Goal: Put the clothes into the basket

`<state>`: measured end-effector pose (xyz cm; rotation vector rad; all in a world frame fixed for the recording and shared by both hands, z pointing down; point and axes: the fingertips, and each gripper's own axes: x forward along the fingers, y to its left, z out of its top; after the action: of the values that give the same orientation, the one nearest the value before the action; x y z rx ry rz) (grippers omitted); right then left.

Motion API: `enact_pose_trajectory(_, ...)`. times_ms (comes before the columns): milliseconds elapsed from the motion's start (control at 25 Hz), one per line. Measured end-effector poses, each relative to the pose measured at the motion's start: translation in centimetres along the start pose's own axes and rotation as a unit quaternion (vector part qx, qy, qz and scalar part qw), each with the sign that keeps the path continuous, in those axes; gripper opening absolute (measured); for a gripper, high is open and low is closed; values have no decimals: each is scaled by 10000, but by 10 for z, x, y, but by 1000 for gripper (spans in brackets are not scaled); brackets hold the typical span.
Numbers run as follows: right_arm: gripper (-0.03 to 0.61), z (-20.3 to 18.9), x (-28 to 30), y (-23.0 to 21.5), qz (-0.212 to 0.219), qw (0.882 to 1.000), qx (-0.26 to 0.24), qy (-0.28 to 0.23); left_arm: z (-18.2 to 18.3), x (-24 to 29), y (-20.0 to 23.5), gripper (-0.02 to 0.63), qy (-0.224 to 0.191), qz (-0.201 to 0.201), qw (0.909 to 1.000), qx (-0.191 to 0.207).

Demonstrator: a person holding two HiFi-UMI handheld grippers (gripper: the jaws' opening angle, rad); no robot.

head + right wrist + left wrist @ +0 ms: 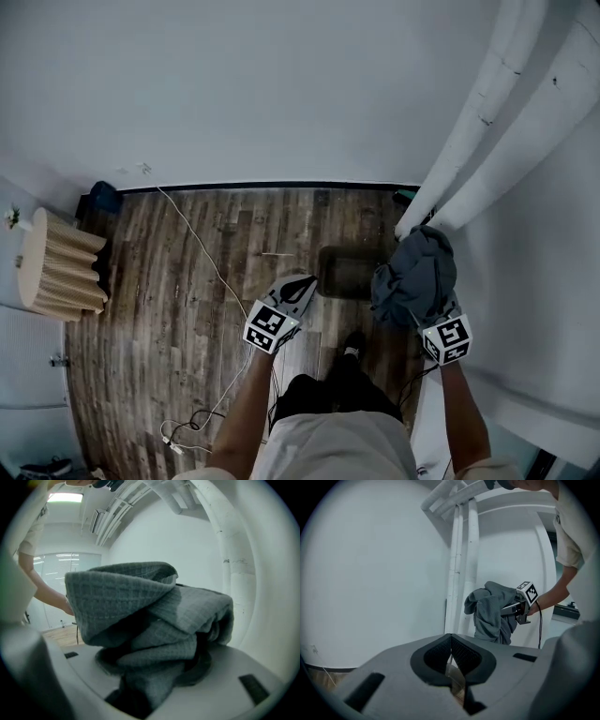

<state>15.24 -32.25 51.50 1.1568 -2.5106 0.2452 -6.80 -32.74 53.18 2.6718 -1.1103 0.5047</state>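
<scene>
My right gripper (428, 317) is shut on a bunched grey waffle-knit garment (415, 270) and holds it up in the air beside the white pipes. The cloth (154, 620) fills the right gripper view and hides the right gripper (154, 670) jaws. In the left gripper view the garment (492, 613) hangs from the right gripper (512, 609). My left gripper (302, 284) is held a little to the left, shut, with nothing between its black pads (464, 657). A dark rectangular thing (344, 272), which may be the basket, sits on the wood floor between the two grippers.
White pipes (478, 122) run down the wall at the right. A beige ribbed round stand (56, 267) is at the left. A white cable (202, 253) crosses the wood floor (169, 300). The person's shoe (352, 345) is below the dark rectangle.
</scene>
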Motion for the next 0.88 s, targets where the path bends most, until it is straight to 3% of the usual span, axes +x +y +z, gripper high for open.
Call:
enact_pose_trajectory(320, 221, -1, 60, -8, 348, 9987, -235, 275, 4, 8, 34, 12, -95, 190, 9997, -157)
enact_pose_trajectory(560, 221, -16, 107, -8, 477, 9960, -489, 576, -24, 7, 55, 12, -81, 167, 9991, -388)
enact_pose_trajectory(880, 221, -99, 203, -3, 936, 9827, -1053, 1201, -79, 14, 95, 12, -214, 404, 9966, -682)
